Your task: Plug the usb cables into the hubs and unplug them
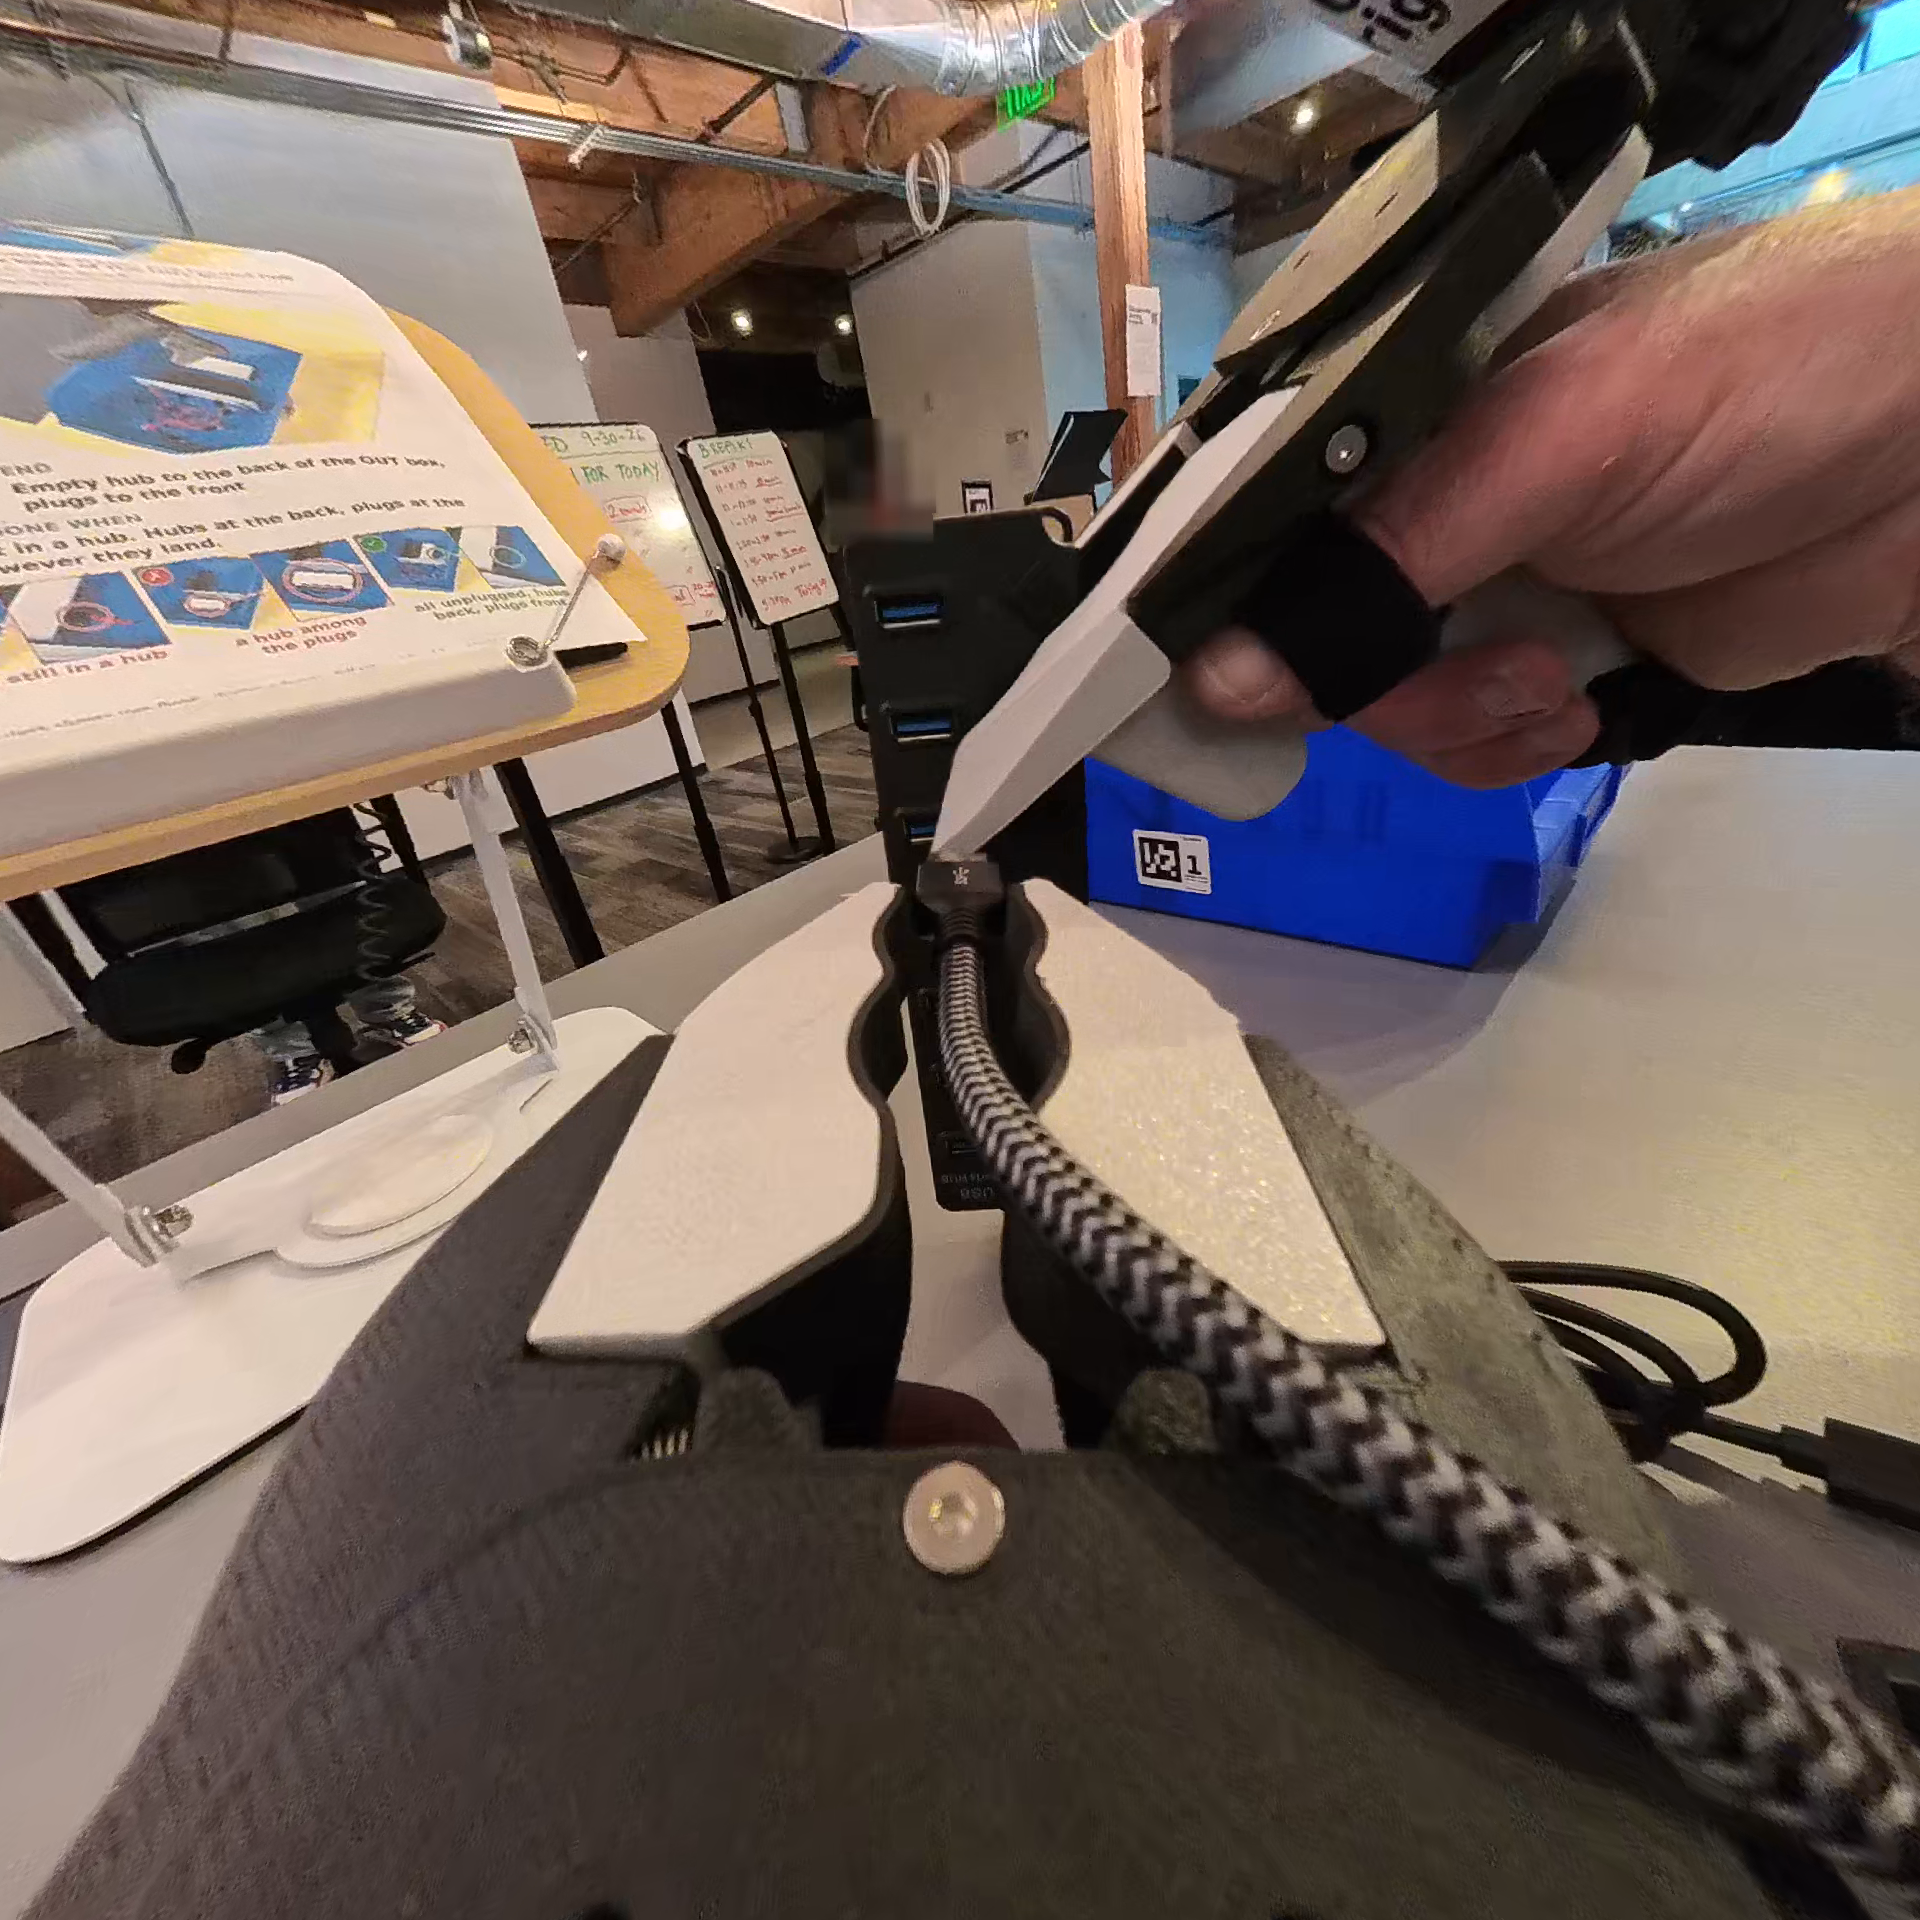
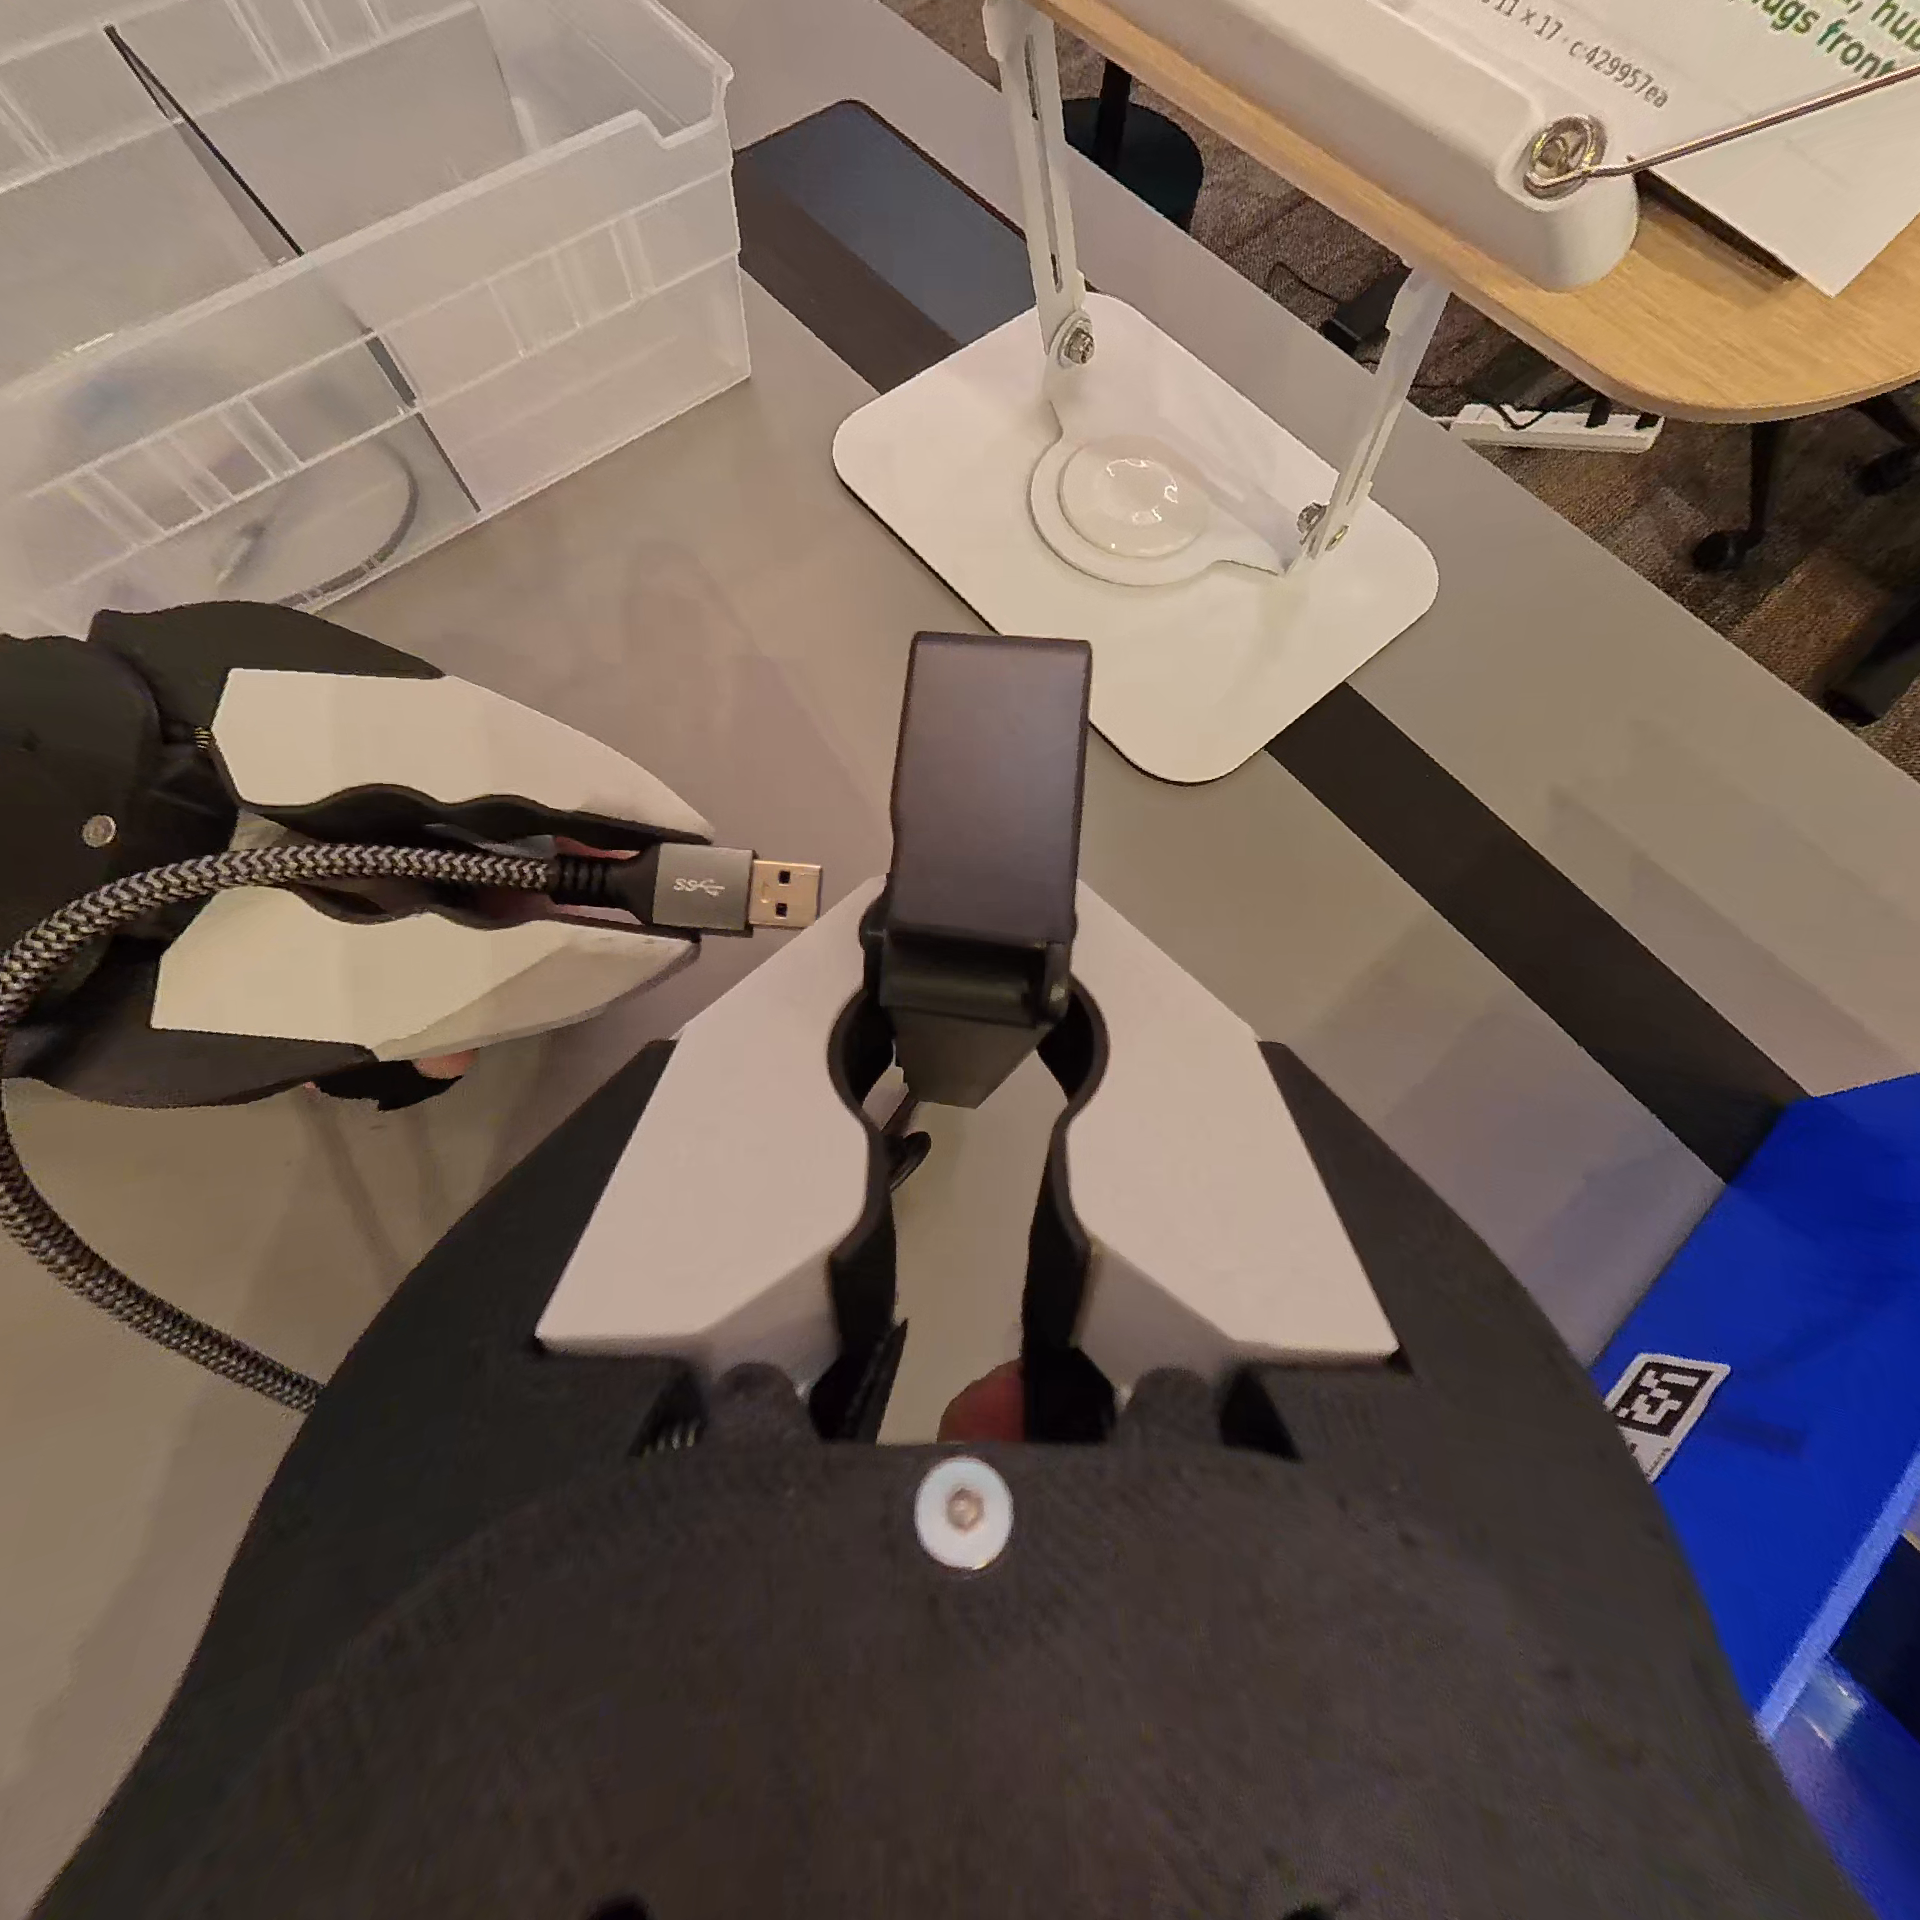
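Note:
My right gripper (image 2: 971, 914) is shut on a black USB hub (image 2: 987, 790) and holds it upright above the grey table (image 2: 644, 644). In the left wrist view the hub (image 1: 883, 665) shows blue ports facing me, with a white right finger (image 1: 1039, 717) across it. My left gripper (image 1: 961, 909) is shut on the plug (image 1: 961, 883) of a black-and-white braided USB cable (image 1: 1143, 1195). In the right wrist view the left gripper (image 2: 698, 891) holds the plug (image 2: 717, 888) level, its bare metal tip (image 2: 784, 896) just left of the hub and not inserted.
A clear plastic bin (image 2: 364, 260) stands at the far left. A blue bin (image 1: 1351, 862) sits behind the hub on the right. A white stand (image 2: 1143, 540) carries an instruction sheet (image 1: 260, 499). A thin black cable (image 1: 1662, 1340) lies on the table. About 5 cm separates my left fingertips from my right.

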`<state>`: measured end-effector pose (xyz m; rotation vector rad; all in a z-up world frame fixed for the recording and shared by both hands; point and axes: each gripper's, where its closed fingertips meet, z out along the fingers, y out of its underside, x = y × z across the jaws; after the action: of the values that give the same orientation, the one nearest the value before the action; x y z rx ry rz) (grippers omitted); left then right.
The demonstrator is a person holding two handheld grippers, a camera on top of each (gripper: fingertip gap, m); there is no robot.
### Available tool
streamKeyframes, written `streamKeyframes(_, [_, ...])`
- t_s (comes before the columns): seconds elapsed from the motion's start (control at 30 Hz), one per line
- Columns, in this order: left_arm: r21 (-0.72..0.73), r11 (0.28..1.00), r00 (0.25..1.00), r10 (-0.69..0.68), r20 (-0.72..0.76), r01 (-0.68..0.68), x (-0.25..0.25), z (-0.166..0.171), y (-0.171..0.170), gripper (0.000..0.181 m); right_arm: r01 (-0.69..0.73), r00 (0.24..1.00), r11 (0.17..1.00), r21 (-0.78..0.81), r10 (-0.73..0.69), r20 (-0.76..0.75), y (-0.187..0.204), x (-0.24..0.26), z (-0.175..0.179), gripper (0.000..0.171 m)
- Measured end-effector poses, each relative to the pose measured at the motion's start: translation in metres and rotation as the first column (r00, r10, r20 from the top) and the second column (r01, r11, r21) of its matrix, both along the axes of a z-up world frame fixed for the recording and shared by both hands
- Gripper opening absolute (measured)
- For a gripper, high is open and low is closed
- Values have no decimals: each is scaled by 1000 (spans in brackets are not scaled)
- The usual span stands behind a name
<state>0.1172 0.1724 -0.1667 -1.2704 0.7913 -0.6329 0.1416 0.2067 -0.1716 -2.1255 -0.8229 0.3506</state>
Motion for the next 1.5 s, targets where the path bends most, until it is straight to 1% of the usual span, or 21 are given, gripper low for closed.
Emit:
streamKeyframes(0.2, [-24,999,999,35,-20,-36,-1,-7,8,16,0,1000,1000,-4,0,-16,0,0,1,21])
streamKeyframes(0.5, [-47,998,999,43,-10,-43,2,-9,11,16,3,998,1000,4,-3,-62,0,-3,7,21])
streamKeyframes(0.77, [-13,999,999,50,-6,-50,1,-5,9,16,-10,992,1000,6,11,-125,-2,-6,16,21])
streamKeyframes(1.5, [34,998,998,54,22,-55,-2,5,7,16,-22,987,1000,16,24,-159,-4,-9,24,21])
